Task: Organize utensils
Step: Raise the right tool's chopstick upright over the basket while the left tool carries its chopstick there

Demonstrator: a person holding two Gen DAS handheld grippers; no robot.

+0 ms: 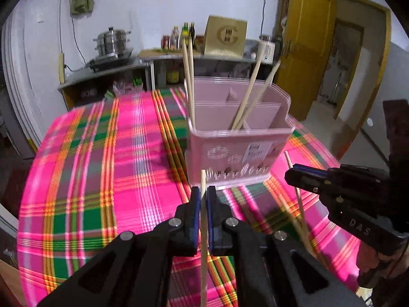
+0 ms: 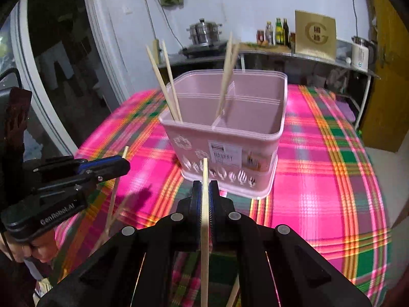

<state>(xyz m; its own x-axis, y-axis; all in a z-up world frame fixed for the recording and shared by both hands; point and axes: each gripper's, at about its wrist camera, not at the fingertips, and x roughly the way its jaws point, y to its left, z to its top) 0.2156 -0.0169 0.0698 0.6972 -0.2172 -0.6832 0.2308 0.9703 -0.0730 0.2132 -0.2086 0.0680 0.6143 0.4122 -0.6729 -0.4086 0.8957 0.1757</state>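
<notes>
Near: left gripper (image 1: 203,199), fingers clamped on a wooden chopstick (image 1: 203,243) held upright, above the plaid tablecloth (image 1: 102,166). Right gripper (image 2: 204,194) likewise pinches a second chopstick (image 2: 204,230), also upright. Each gripper shows at the side of the other's view.

Just beyond both: pink utensil basket (image 2: 230,151), standing on the cloth. Two chopsticks (image 2: 166,84) lean in its left compartment, two more (image 2: 227,71) near the middle divider.

Far: counter (image 2: 294,51) with bottles, steel pot (image 2: 204,32).
</notes>
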